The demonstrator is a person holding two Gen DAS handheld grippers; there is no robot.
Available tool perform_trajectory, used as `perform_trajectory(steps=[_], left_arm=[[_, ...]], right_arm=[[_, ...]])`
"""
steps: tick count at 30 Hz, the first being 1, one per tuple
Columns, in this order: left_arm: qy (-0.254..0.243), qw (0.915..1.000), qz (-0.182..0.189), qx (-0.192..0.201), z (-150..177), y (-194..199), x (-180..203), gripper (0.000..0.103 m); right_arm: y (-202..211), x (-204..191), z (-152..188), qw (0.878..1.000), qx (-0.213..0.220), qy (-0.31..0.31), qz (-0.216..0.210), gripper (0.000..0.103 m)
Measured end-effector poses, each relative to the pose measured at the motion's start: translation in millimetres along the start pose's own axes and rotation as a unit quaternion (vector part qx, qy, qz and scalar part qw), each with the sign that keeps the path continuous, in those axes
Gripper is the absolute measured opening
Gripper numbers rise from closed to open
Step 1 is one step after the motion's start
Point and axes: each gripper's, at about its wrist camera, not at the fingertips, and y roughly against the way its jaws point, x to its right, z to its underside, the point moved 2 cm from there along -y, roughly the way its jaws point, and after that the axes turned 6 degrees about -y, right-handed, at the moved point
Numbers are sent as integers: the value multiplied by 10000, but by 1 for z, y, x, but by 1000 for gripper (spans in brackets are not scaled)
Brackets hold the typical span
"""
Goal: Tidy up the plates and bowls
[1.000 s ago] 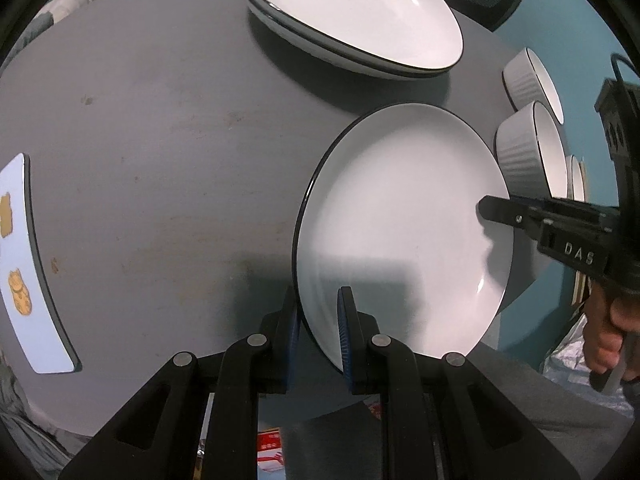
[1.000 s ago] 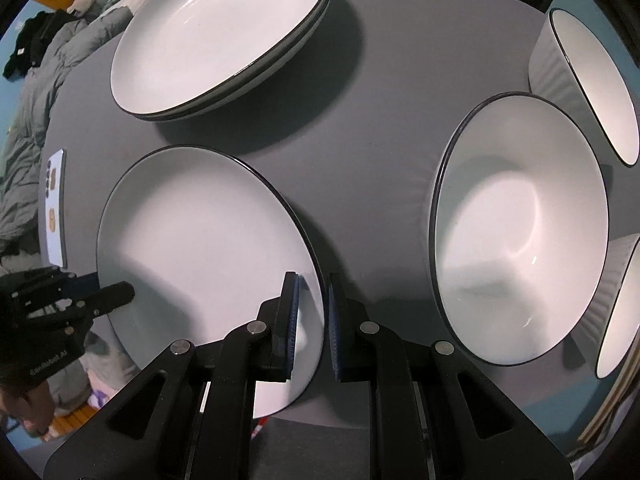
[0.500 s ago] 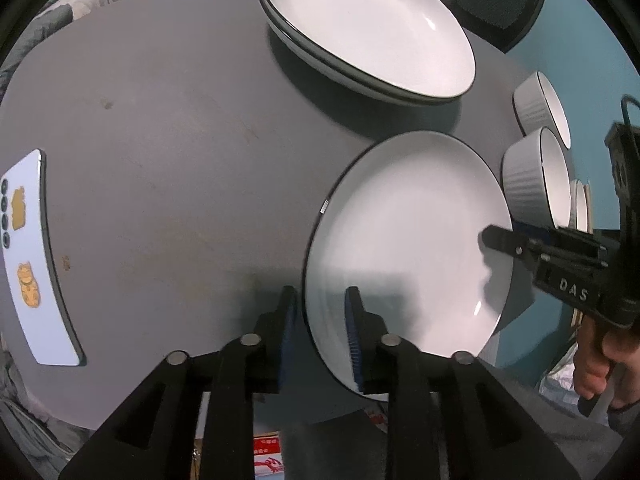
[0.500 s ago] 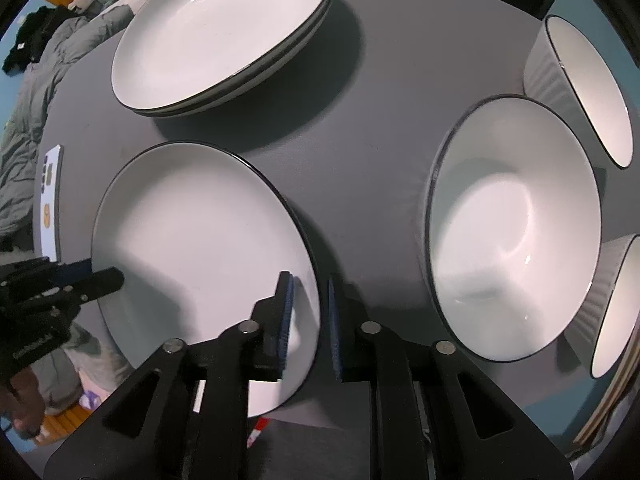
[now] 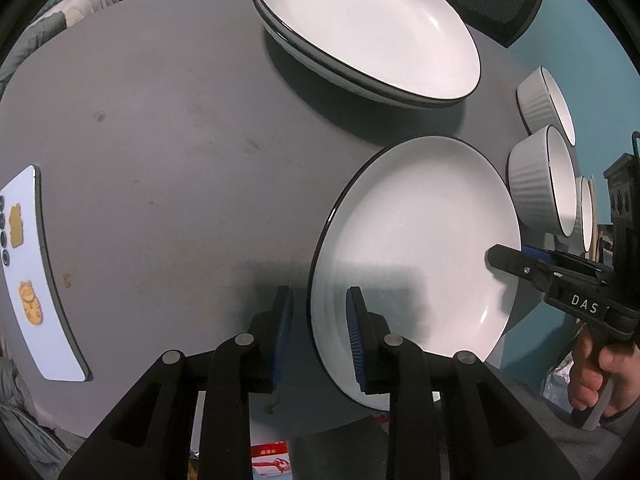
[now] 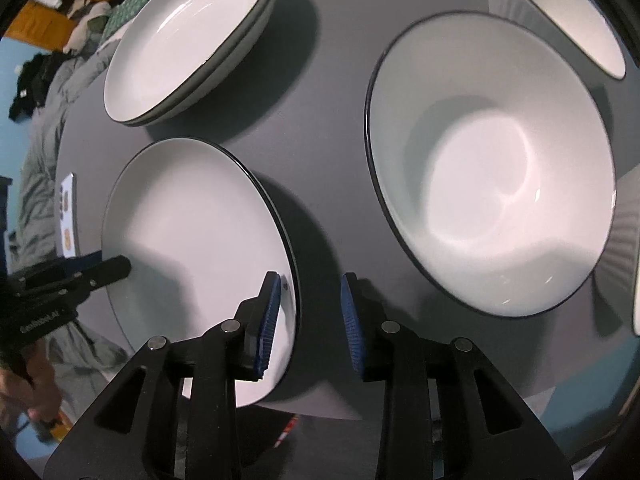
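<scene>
A white plate with a dark rim lies on the grey table, near its front edge. My left gripper is open, its blue pads astride the plate's left rim without pressing it. My right gripper straddles the opposite rim of the plate; its jaws are opening and its pads stand apart from the rim. Each gripper shows in the other's view: the right gripper, the left gripper. A stack of two plates sits further back. White ribbed bowls stand to the right; a large bowl is nearest.
A white phone lies by the table's left edge. More bowls sit at the far right, close to the table's edge. A dark office chair stands behind the table. A person's hand holds the right gripper's handle.
Both grippers were shut on the plate's opposite rims; their jaws have since spread and let go. The right gripper has shifted a little toward the large bowl.
</scene>
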Motion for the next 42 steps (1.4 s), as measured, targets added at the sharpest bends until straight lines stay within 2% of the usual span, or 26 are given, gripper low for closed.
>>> perform_trajectory(steps=[3,9,10,11,14,16,21,24,37,42], left_arm=[[-14,10000,51,-2,-5,-2,4,26],[-35,9999,114,-61,-12,-7,5,26],[-58,9999,126,-68,-13,-7,4,26],[-82,9999,105,-83,-14,-8,5,26],[-136,9998,50,-96,-16,-10,7,25],[-132,9998,53,-114,-19,-11,6,22],[182,9995,218,-161,-23,-11,-2,21],[201,9996,83,-186,-23,-11,-2,21],[61,9999,83,-20,-30,28,7,21],[10,9999,96,99,-43,44,2,21]], right_arm=[[-2,-6,0,9999,52,55,-105,30],[-6,-13,-6,9998,20,215,-39,30],[-6,-15,-6,9997,51,249,-49,29],[-8,-16,-8,9996,40,261,-69,24],[-7,-16,-12,9996,44,275,-46,23],[-7,-14,-13,9996,68,289,-39,22],[-4,-12,-5,9998,25,157,-130,20],[-2,-13,-8,9997,-40,196,-120,18],[25,-30,-21,9994,-12,252,-234,17],[41,-39,-34,9992,66,316,-248,17]])
